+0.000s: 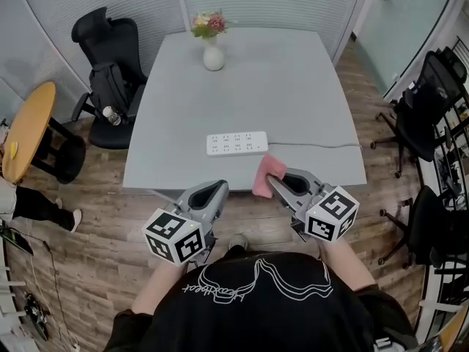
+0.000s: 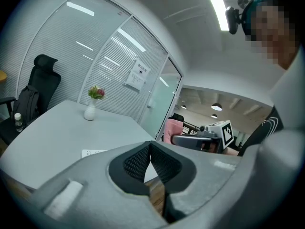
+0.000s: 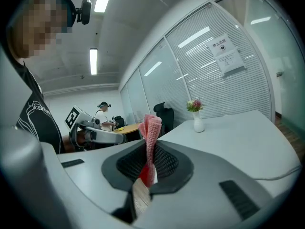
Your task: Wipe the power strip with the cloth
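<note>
Right gripper (image 1: 273,184) clamps a pink knitted cloth (image 1: 265,169) at the table's (image 1: 176,169) near edge, just short of the flat white power strip (image 1: 237,143); left gripper (image 1: 220,187) closed, empty.

Black T-shirt (image 1: 256,299) on the person, with a white line drawing looping across the front. Left tool (image 1: 221,185): pale grey moulded shell, black ribbed pads (image 2: 136,162) inside, and a white cube (image 1: 174,235) printed with black square markers at the rear. Right tool (image 1: 272,181): same grey shell, same marker cube (image 1: 331,213). Small black camera (image 2: 234,14) up at the head.
</note>
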`<state>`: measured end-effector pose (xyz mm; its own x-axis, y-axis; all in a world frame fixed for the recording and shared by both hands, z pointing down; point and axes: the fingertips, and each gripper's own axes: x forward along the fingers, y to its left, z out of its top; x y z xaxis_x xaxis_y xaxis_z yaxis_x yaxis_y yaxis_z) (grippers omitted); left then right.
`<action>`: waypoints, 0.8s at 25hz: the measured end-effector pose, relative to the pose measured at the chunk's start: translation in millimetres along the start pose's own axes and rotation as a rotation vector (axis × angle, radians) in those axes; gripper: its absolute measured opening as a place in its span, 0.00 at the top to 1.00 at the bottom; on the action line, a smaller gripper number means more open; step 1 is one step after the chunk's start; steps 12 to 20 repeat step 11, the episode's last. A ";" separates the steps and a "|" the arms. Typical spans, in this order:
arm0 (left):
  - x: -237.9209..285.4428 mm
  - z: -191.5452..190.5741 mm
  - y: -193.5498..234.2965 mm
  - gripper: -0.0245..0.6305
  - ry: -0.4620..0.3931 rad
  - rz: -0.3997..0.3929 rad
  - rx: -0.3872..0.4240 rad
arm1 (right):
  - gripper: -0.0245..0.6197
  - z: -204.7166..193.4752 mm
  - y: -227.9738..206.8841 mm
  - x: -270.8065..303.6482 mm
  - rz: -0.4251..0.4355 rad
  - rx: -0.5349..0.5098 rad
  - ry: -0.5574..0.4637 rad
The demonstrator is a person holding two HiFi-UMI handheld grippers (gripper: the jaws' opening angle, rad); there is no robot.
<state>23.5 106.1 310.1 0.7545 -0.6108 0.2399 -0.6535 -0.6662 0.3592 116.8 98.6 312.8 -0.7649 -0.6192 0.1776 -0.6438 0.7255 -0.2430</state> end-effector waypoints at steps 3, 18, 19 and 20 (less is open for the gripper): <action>1.1 -7.9 -21.6 0.94 -0.005 0.014 0.024 | 0.90 -8.3 -0.3 -21.2 -0.006 0.001 -0.002; -10.3 -13.5 -45.4 0.94 -0.036 0.055 0.036 | 0.90 -12.5 8.4 -47.8 0.009 0.001 -0.033; -10.3 -13.5 -45.4 0.94 -0.036 0.055 0.036 | 0.90 -12.5 8.4 -47.8 0.009 0.001 -0.033; -10.3 -13.5 -45.4 0.94 -0.036 0.055 0.036 | 0.90 -12.5 8.4 -47.8 0.009 0.001 -0.033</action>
